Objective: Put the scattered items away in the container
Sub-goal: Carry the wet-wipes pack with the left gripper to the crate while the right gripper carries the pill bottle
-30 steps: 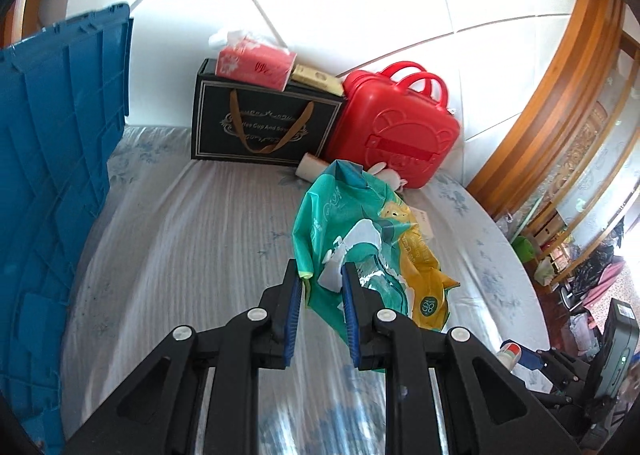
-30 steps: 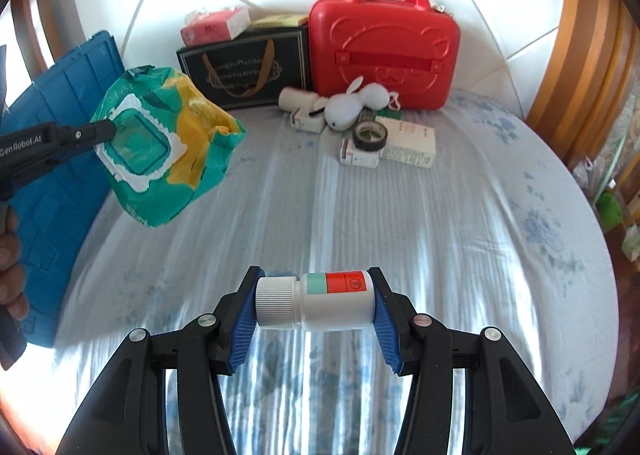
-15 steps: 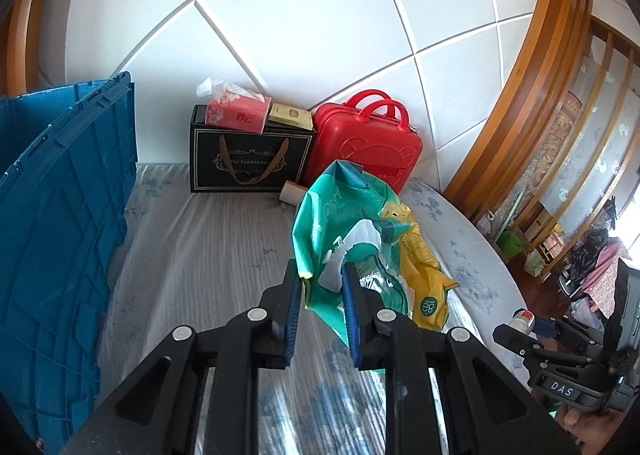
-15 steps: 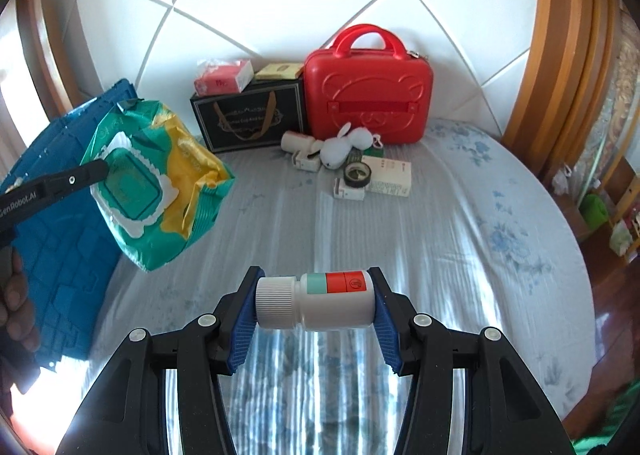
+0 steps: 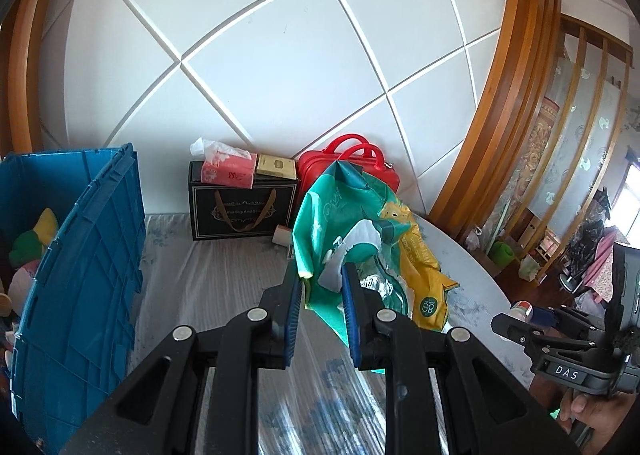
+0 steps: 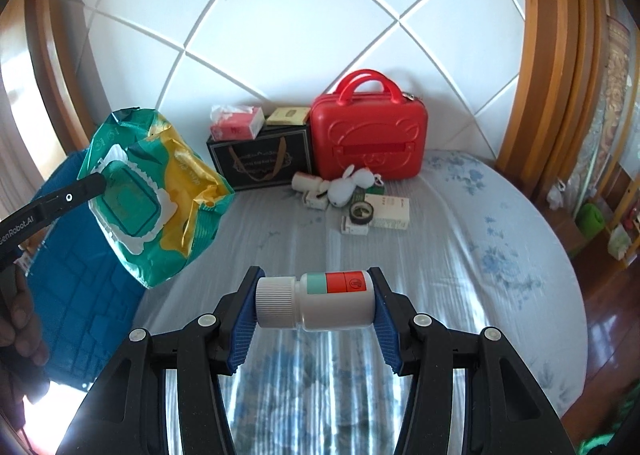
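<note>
My left gripper (image 5: 322, 287) is shut on the edge of a green and yellow wet-wipe pack (image 5: 362, 239), which hangs in the air above the bed; the same pack (image 6: 156, 195) shows at the left of the right wrist view. My right gripper (image 6: 316, 301) is shut on a white pill bottle (image 6: 316, 301) lying crosswise between the blue pads, cap to the left. The blue crate (image 5: 80, 275) stands at the left, with soft toys inside. Small boxes, a tape roll (image 6: 361, 211) and a white plush rabbit (image 6: 348, 187) lie on the bed near the red case.
A black gift bag (image 6: 260, 163) with a tissue pack (image 6: 236, 123) on top and a red case (image 6: 370, 135) stand against the white padded headboard. The bed (image 6: 480, 255) is covered with a pale floral sheet. Wooden frame and floor lie to the right.
Both grippers have risen with their loads, so more of the wall shows and the bed looks farther away. The crate's inside with its toys has come into the left view.
</note>
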